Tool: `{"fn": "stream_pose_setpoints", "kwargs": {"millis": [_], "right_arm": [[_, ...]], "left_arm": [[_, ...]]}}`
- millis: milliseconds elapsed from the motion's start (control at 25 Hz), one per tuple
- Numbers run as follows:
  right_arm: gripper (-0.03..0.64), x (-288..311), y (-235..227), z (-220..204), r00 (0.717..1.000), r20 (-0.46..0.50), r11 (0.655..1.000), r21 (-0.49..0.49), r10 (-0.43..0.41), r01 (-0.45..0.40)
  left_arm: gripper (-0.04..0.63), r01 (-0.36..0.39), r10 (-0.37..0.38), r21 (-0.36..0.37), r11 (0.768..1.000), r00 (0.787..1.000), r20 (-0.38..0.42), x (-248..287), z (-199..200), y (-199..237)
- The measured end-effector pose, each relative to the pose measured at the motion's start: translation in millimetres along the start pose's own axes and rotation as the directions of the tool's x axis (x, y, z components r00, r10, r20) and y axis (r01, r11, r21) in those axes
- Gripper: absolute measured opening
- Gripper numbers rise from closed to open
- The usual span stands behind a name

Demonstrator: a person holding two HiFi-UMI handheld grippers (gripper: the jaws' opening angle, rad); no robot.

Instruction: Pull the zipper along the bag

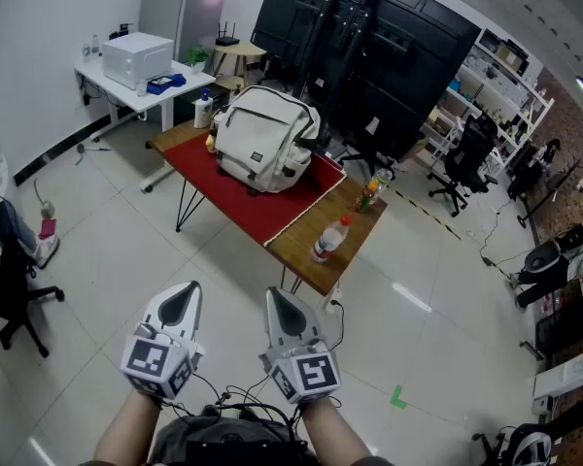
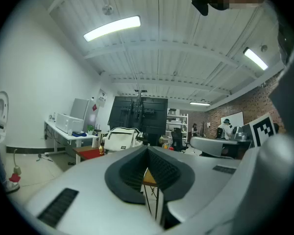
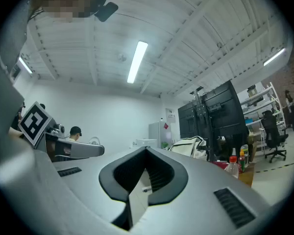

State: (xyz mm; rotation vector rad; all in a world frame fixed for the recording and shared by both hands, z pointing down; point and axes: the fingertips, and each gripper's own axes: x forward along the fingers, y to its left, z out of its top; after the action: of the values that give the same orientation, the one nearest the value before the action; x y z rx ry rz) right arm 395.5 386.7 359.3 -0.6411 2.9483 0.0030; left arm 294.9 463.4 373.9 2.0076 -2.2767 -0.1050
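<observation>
Across a tiled office floor, the cream backpack sits on a red-matted table. The left gripper and right gripper hang closed and empty, well apart from it; reaching in could topple the near-edge bottle.

- The left gripper and the right gripper have smooth light-grey shells that taper to a point, each with a dark teardrop recess on top.
- Each carries a white cube printed with black square markers: the left cube and the right cube.
- Thin black cables loop between the cubes.
- Black ribbed pads line the jaws, and dark slotted vents are cut into the shells.
</observation>
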Motion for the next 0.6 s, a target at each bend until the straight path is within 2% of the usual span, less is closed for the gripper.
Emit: {"fn": "stream_pose_setpoints", "kwargs": {"millis": [360, 600], "right_arm": [[0.021, 28.4, 16.2, -7.5, 0.999, -0.010, 0.999, -0.007, -0.049, 0.049], [0.021, 55.4, 10.9, -16.2, 0.998, -0.019, 0.998, -0.004, -0.063, 0.063]], "left_arm": [[0.031, 0.001, -0.001, 0.001, 1.000, 1.000, 0.003, -8.8, 11.4, 53.5], [0.031, -0.010, 0.009, -0.025, 1.000, 1.000, -0.007, 1.9, -0.8, 80.8]]}}
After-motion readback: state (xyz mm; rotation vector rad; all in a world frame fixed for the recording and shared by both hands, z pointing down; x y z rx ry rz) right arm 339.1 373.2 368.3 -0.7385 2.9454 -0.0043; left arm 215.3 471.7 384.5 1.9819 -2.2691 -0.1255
